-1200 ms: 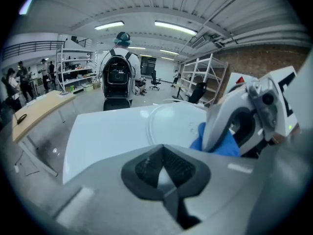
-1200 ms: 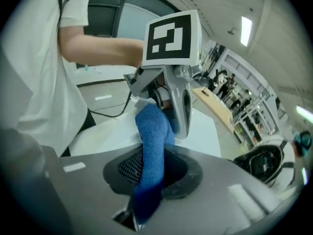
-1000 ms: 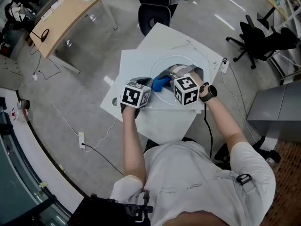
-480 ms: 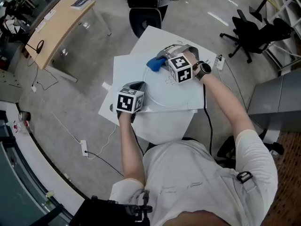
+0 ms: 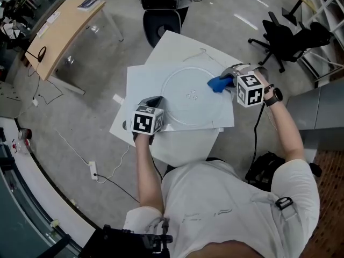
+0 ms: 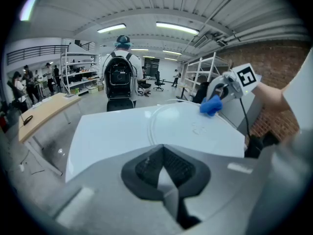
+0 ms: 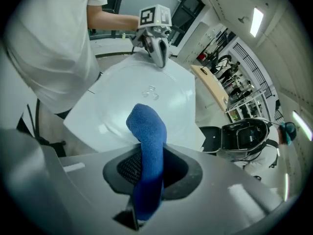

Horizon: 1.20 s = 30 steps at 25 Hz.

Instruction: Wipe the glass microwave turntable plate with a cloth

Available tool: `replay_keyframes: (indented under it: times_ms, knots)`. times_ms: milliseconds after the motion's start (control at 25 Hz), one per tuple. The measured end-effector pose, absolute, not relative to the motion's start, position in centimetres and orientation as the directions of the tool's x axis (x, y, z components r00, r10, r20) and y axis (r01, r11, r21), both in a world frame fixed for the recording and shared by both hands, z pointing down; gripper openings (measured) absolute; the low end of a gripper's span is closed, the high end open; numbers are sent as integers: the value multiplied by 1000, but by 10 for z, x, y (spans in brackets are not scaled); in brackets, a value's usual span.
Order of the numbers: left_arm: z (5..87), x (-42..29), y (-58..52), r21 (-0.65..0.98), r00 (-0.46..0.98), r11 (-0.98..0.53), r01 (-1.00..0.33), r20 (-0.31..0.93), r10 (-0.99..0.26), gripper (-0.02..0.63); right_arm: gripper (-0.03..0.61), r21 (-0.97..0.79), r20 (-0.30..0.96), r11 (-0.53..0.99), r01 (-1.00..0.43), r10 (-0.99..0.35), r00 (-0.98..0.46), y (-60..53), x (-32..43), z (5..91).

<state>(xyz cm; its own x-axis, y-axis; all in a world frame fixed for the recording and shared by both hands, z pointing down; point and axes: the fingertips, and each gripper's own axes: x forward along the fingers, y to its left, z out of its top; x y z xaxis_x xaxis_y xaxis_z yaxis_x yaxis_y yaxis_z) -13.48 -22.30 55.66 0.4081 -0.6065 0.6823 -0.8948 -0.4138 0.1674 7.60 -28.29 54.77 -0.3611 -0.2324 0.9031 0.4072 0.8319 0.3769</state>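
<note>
Person in a white shirt point(image 5: 226, 208) sits at the near edge, both forearms reaching out over a white board point(image 5: 142, 82) that lies skewed on a white table point(image 5: 180, 44). Left gripper point(image 5: 155, 100) sits at the board's near-left edge, just left of the glass turntable plate point(image 5: 183, 112). Its jaws are pressed together with nothing seen between them. Plate lies flat in the middle of the board, clear, with a round rim and a small raised hub at center. Right gripper point(image 5: 228, 81) is at the plate's right rim, jaws pinching a blue cloth point(image 5: 217, 83). Cloth sticks out past the jaw tips and touches the plate's right edge. Black watch point(image 5: 274, 95) on the right wrist. On the floor to the near left, a power strip point(image 5: 92, 170) with a cable. Far side: dark chair point(image 5: 161, 20) just behind the table, wooden desk point(image 5: 64, 23) far left, black office chair point(image 5: 285, 39) far right.
</note>
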Motion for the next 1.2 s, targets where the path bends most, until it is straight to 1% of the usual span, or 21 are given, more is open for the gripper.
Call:
replay_keyframes:
  times_ms: [120,240,400,600,840,1120,1200]
  knots:
    - [556,-137,-224,170,409,-413,-895,683,-605,0,74,285,928,850,442,-129,-351,-237,85,548]
    - [556,-139,-226,171,410,-414,-894,682,-605,0,72,216,936,838,501,-31,-352,-194,76,549]
    - [555,-138,-225,188,421,-414,-891,685,-594,0,71,211,916,795,569,42,-399,-156,43,550]
    - [556,-136,-223,193,425,-415,-889,685,-591,0,71,239,872,740,629,122,-474,-121,-15,555]
    - [555,-134,-224,196,430,-420,-886,687,-586,0,71,344,834,694,632,84,-546,-142,-81,556]
    - [556,-139,-225,200,434,-422,-884,689,-581,0,72,446,820,688,572,-59,-569,-217,-125,559]
    - [555,-139,-226,206,437,-422,-883,689,-578,0,77,464,812,689,556,-81,-578,-236,-131,559]
